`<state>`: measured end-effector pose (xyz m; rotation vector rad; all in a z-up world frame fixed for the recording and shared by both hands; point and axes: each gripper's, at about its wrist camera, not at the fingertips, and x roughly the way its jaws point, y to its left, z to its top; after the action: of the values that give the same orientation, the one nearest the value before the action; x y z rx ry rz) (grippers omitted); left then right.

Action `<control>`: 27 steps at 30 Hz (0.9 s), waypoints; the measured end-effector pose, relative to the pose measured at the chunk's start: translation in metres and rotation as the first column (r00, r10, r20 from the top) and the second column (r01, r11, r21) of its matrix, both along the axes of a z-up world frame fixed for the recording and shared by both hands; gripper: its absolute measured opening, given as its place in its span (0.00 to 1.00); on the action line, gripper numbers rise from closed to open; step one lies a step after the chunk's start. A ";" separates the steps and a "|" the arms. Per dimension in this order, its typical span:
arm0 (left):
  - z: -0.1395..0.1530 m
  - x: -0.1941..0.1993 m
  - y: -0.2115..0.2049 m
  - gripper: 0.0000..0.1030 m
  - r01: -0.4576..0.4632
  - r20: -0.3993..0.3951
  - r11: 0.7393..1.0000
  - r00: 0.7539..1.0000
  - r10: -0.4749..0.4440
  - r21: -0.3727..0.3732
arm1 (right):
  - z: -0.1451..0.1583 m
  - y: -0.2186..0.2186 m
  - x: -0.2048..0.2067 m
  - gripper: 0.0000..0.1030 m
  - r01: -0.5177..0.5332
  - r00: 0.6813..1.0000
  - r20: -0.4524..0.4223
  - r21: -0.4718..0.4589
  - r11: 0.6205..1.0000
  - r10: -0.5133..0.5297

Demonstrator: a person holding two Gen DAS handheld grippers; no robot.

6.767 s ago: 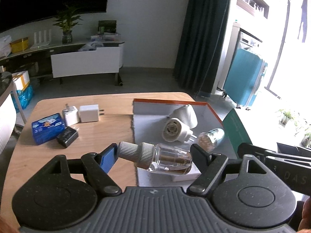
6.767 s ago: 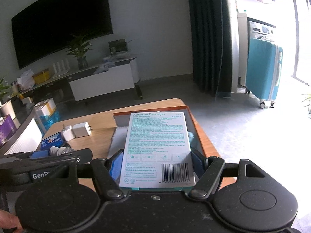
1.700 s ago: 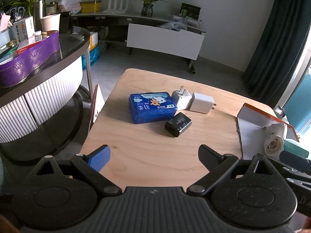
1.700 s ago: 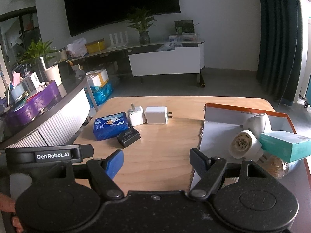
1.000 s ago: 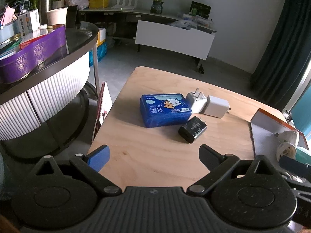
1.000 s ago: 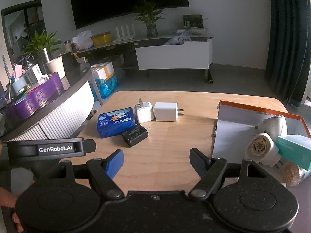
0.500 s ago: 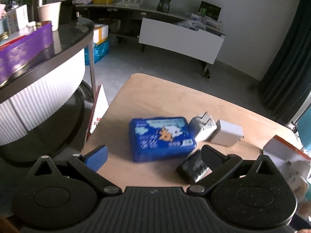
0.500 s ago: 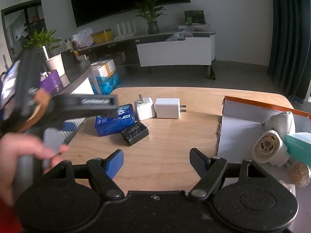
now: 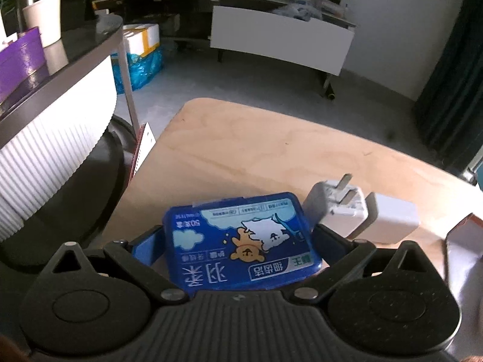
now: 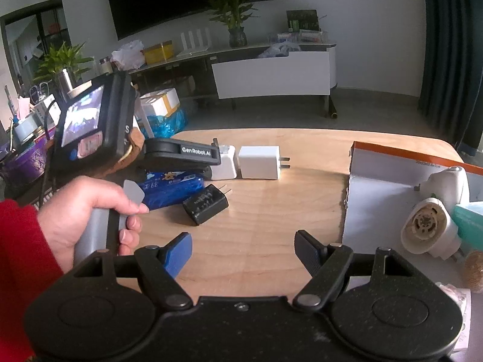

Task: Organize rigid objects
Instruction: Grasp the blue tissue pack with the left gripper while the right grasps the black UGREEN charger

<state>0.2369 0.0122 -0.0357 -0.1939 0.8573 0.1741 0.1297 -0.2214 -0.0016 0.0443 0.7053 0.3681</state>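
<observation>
A blue plastic box (image 9: 241, 241) with a cartoon bear label lies on the wooden table (image 9: 271, 157). My left gripper (image 9: 238, 241) has a finger along each side of the box; I cannot tell whether the pads press it. In the right wrist view the left gripper (image 10: 181, 163) sits over the blue box (image 10: 172, 190). My right gripper (image 10: 243, 250) is open and empty above the table. Two white chargers (image 10: 259, 163) and a black charger (image 10: 205, 203) lie beside the box.
An orange-edged white tray (image 10: 377, 187) at the right holds a white plug-in device (image 10: 428, 229) and a teal box (image 10: 471, 220). A dark round counter (image 9: 54, 96) stands left of the table.
My left gripper has moved forward and down so its fingers now flank the blue box. The right gripper has stayed almost still and open.
</observation>
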 end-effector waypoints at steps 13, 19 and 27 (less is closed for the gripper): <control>0.015 -0.056 0.025 0.96 0.087 0.091 0.996 0.992 -0.088 0.015 | -0.013 0.038 0.037 0.86 -0.255 0.965 0.031 -0.096 0.962 0.259; 0.024 -0.082 0.034 0.96 0.076 0.118 0.997 0.990 -0.075 -0.002 | -0.028 0.056 0.077 0.87 -0.328 0.944 0.003 -0.124 0.936 0.331; 0.022 -0.090 0.037 0.97 0.082 0.131 0.996 0.988 -0.078 -0.028 | -0.051 0.068 0.104 0.88 -0.370 0.928 -0.003 -0.132 0.920 0.373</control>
<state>0.1471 0.0495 -0.0137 -0.1994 0.7378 0.0712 0.2341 -0.1537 -0.0522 -0.2217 0.7136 0.6850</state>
